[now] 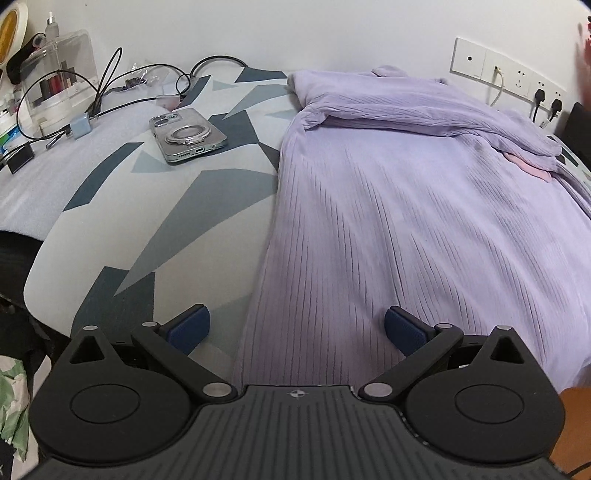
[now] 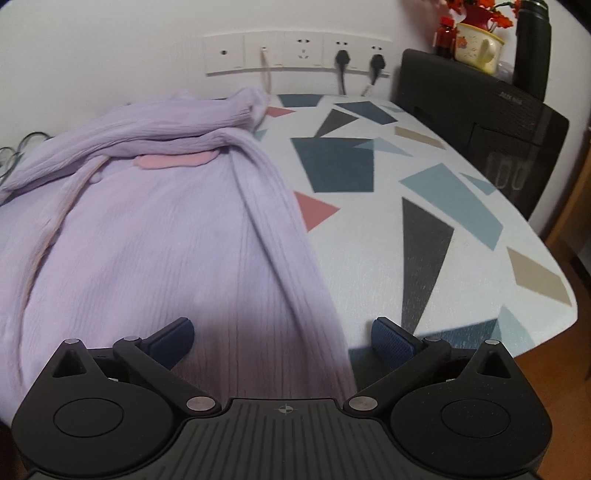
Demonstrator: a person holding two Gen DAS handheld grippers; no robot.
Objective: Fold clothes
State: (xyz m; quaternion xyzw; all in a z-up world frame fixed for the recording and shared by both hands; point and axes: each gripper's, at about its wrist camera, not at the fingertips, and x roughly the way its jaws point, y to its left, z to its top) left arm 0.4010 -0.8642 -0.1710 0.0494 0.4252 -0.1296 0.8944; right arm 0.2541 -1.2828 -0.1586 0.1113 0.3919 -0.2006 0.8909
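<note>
A lilac ribbed garment (image 1: 406, 206) lies spread flat on the bench (image 2: 424, 229), which is covered by a pale cloth printed with grey, blue and pink shapes; its sleeves are bunched across the far end near the wall, and a pink patch (image 2: 173, 160) shows under that fold. The left tool (image 1: 297, 326) hangs over the garment's near left edge, jaws spread wide, one pad over the cloth cover and the other over the fabric, nothing between them. The right tool (image 2: 282, 338) hangs over the near right edge, equally wide, with one pad above the garment and the other above bare cover, gripping nothing. To the left of the garment, apart from it, a phone (image 1: 188, 134) lies face down in a clear case with a ring holder. Beyond it are loose black cables (image 1: 107, 88), a small blue charger (image 1: 80, 125) and a clear plastic box (image 1: 59, 74) holding small items that are too dim to name. A row of wall sockets (image 2: 295, 51) sits behind the bench, with two black plugs in. At the far right stands a black box (image 2: 480, 122), and on top of it a cream mug (image 2: 476, 46), a dark bottle (image 2: 532, 48) and red flowers (image 2: 480, 11).
</note>
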